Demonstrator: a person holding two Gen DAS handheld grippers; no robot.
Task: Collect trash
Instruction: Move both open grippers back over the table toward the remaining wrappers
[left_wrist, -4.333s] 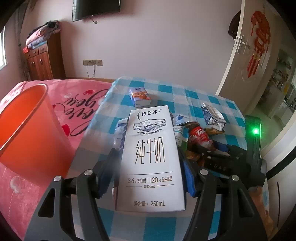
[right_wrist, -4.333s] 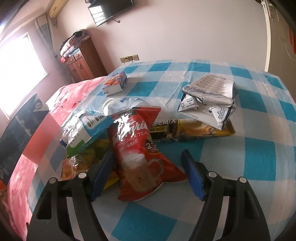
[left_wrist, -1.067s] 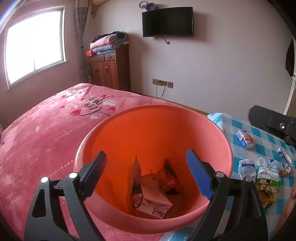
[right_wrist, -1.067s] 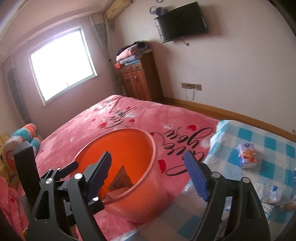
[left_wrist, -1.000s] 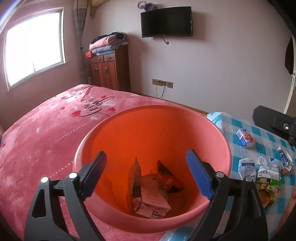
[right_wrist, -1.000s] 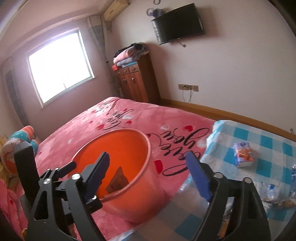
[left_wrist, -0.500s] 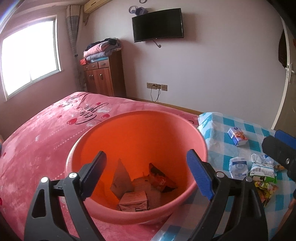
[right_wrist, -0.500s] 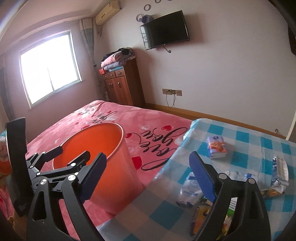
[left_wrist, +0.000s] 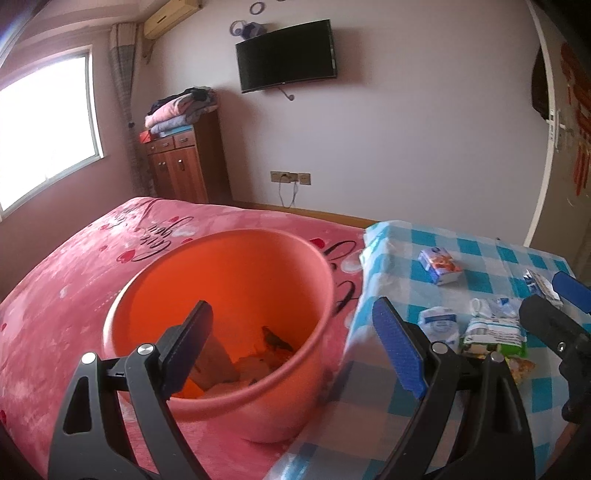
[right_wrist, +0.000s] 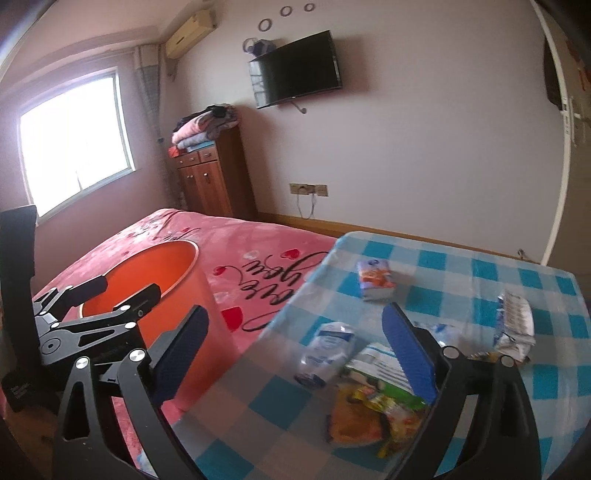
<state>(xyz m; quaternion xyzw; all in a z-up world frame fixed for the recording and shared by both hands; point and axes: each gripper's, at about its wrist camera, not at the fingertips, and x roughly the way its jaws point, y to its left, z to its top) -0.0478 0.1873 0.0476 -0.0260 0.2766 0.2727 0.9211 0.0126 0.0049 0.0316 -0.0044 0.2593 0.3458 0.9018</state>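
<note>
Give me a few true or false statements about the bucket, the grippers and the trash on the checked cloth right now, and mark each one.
1. The orange bucket stands on the pink bedspread. True.
2. The bucket is empty. False: wrappers and a carton lie at its bottom.
3. The left gripper holds a milk carton. False: nothing is between its jaws.
4. The right gripper has nothing between its opening jaws. True.
5. A small tissue pack lies alone on the checked cloth, apart from the wrapper pile. True.
6. The wall television is showing a picture. False: its screen is dark.
</note>
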